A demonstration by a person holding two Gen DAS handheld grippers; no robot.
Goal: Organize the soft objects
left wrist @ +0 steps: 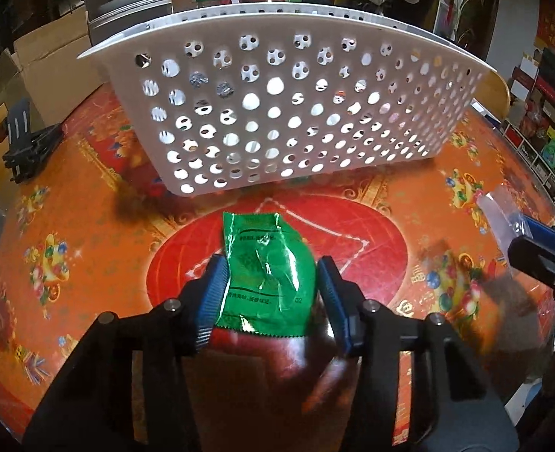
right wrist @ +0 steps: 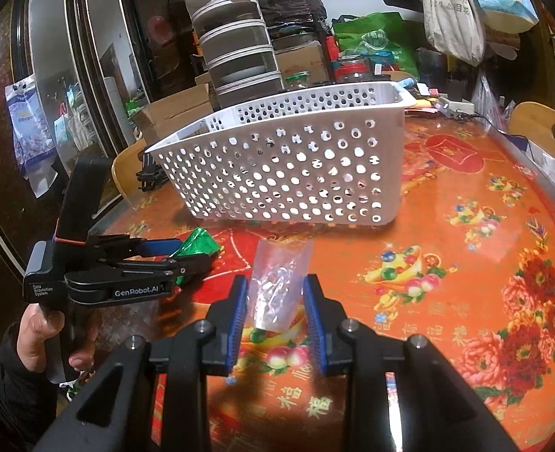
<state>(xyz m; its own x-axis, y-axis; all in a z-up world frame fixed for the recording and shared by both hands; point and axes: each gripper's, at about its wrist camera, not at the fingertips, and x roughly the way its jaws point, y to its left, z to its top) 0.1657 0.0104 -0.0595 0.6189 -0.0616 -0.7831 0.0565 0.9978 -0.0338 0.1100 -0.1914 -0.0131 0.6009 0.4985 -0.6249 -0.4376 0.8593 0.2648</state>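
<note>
A green foil packet (left wrist: 264,275) sits between the blue pads of my left gripper (left wrist: 273,275), which presses on its two sides above the red and orange table. The same packet (right wrist: 196,250) shows in the right wrist view, sticking out of the left gripper (right wrist: 187,260). My right gripper (right wrist: 275,293) is shut on a clear plastic pouch (right wrist: 277,286) and holds it above the table. That pouch (left wrist: 497,214) shows at the right edge of the left wrist view. A white perforated basket (left wrist: 288,113) (right wrist: 288,165) stands just behind both packets.
The round table (right wrist: 465,263) carries a red and orange printed cover. A black folded stand (left wrist: 29,143) lies at the left near the basket. Wooden chair backs (right wrist: 548,132), cardboard boxes (left wrist: 48,60), stacked grey drawers (right wrist: 236,41) and bags crowd the far side.
</note>
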